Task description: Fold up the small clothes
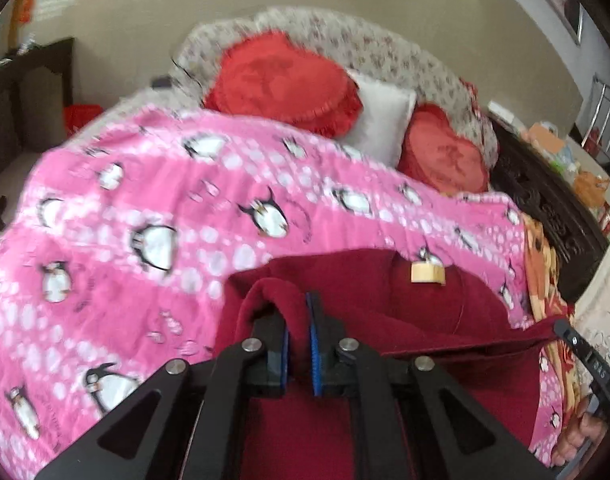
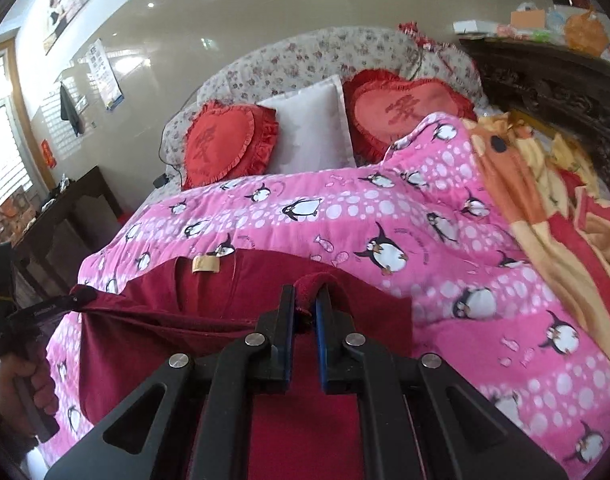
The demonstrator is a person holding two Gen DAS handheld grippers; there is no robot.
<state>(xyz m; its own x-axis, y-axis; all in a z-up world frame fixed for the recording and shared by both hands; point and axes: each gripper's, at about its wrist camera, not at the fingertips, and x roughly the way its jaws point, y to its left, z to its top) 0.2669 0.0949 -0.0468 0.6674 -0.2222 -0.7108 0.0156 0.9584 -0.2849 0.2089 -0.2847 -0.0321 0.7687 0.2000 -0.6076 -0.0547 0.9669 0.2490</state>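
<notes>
You have the dark red garment (image 1: 421, 312) pinched in both grippers; left gripper (image 1: 299, 344) has its fingers narrowed onto a raised fold of the plush cloth, right gripper (image 2: 305, 320) likewise clamps a small hump of the hem; the near edge runs between the two grips, so its long axis goes side to side across you, and the rest of the garment lies ahead of both sets of fingers, flat on the pink penguin blanket (image 2: 345, 216); a tan label (image 1: 427, 273) sits near the far edge, roughly midway; neither hand looks nearer the far edge, though the left view is blurred so you should take that loosely; the next move probably means carrying the held edge forward over the label side, both hands together, or the fold skews. The blanket is soft and lumpy, covers a bed, with an orange patterned blanket (image 2: 545, 184) to the right; two red heart cushions (image 2: 221, 144) and a white pillow (image 2: 313, 124) lean on the floral headboard (image 2: 305, 56); dark carved furniture (image 2: 553, 80) stands to the right, a dark table (image 2: 65, 208) to the left, pale glossy wall behind.
</notes>
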